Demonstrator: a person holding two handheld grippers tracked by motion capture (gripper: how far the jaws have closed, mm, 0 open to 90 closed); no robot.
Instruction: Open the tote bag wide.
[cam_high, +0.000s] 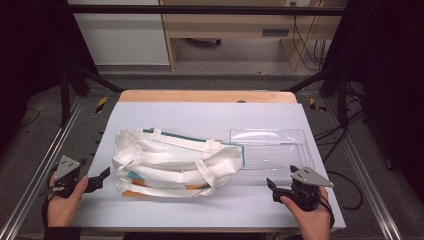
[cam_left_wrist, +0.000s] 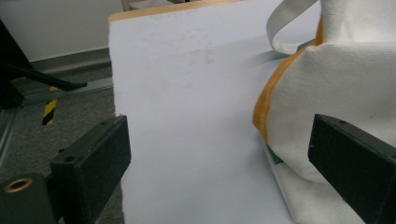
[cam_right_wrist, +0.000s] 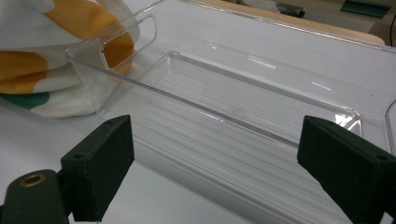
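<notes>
The cream canvas tote bag with orange and teal patches (cam_high: 170, 162) lies slumped on its side toward the left half of the table, its webbing handles (cam_high: 205, 172) draped across its top. Just beside it, against its right end, stands a clear rectangular plastic bin with a ribbed floor and a cut-out handle (cam_high: 300, 145), empty, near the table's right edge.

The left gripper (cam_high: 97, 178) sits low at the table's front-left corner with its jaws spread wide; in the left gripper view the bag's end (cam_left_wrist: 336, 88) lies between them but neither jaw touches it. The right gripper (cam_high: 272, 189) rests near the front edge, right of centre, jaws likewise spread and holding nothing; the right gripper view looks straight at the bin's near wall (cam_right_wrist: 196, 112).

Judgement: this is the approach step; nothing is gripped yet. The work appears to concern the bag and the bin. The next move likely calls for the left gripper to close on a fold or handle of the soft cloth, which will sag and slip, while the right steadies the light bin, which may slide.

The pale grey table sheet (cam_high: 200, 117) is bare elsewhere; a wooden strip (cam_high: 205, 96) shows along the far edge. Beyond are grey floor, black frame struts, hazard-striped tape (cam_high: 101, 104), pale cabinets and trailing cables.
</notes>
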